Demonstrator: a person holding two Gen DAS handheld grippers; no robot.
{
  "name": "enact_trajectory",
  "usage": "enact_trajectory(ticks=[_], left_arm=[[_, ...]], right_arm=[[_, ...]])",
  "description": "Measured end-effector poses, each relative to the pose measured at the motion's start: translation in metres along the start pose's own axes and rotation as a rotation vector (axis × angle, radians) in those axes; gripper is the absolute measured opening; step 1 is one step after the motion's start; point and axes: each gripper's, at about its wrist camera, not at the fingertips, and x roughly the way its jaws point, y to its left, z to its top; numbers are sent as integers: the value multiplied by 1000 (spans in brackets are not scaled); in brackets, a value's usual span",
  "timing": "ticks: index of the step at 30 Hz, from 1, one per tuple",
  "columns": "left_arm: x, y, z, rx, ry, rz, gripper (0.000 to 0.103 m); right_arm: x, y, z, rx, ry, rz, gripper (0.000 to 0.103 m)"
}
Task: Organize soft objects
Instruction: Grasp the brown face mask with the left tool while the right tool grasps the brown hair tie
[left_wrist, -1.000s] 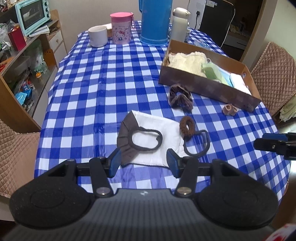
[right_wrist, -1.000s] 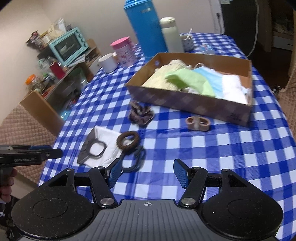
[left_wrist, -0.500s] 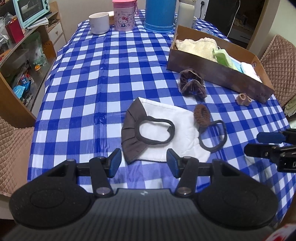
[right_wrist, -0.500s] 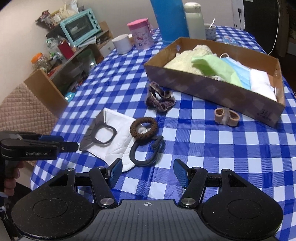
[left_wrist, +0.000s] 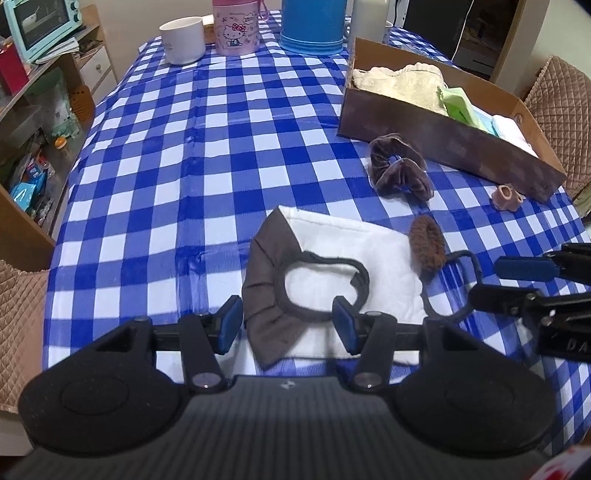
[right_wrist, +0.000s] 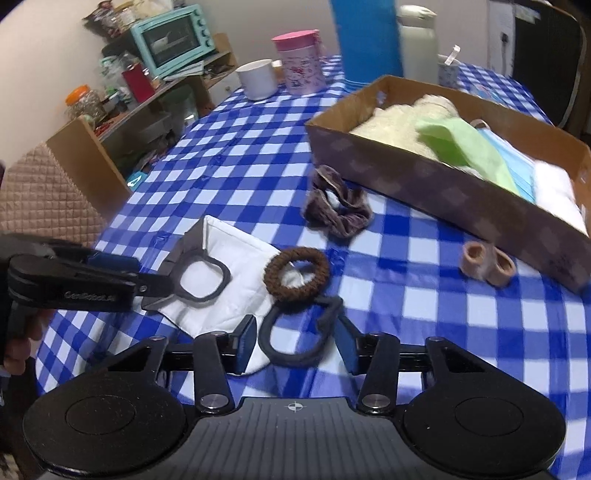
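A white face mask (left_wrist: 354, 258) with a brown end and black ear loops lies on the blue checked tablecloth (left_wrist: 207, 177). My left gripper (left_wrist: 288, 325) is open just above it, with the brown end and one ear loop between its jaws. In the right wrist view, my right gripper (right_wrist: 295, 341) straddles the other ear loop (right_wrist: 295, 332); its jaws are closing and the pads do not visibly press the loop. A brown hair tie (right_wrist: 297, 275) rests on the mask's edge. Farther back, a velvet scrunchie (right_wrist: 338, 212) and a beige tie (right_wrist: 487, 264) lie beside the cardboard box (right_wrist: 424, 181) of cloths.
A white mug (left_wrist: 183, 40), a pink cup (left_wrist: 236, 27), a blue jug (left_wrist: 314, 22) and a white bottle (right_wrist: 417, 40) stand at the table's far end. A shelf with a teal oven (right_wrist: 173, 38) is on the left. Quilted chairs (left_wrist: 557, 96) flank the table.
Both grippers have come down and closer to the mask. The right gripper now straddles the ear loop, and its jaws stand narrower than before. The left jaws keep the same width.
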Motion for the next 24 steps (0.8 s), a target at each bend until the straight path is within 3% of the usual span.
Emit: enact_trajectory(ticks=[14,15,17,24], left_arm=[[26,10,13,18,22,-23,51],[27,10,14,20,23,-25,51],[30,11,15,24,27,-27,51],[39,15,15,31,39,-23,49]], right_arm=[[48,21,12,-159,-12,-57,29],[50,22,11,-172,-15,-64,27],[52,23,12,-188,-15,-66,10],[37,13,16,-120,-51,-50,9]])
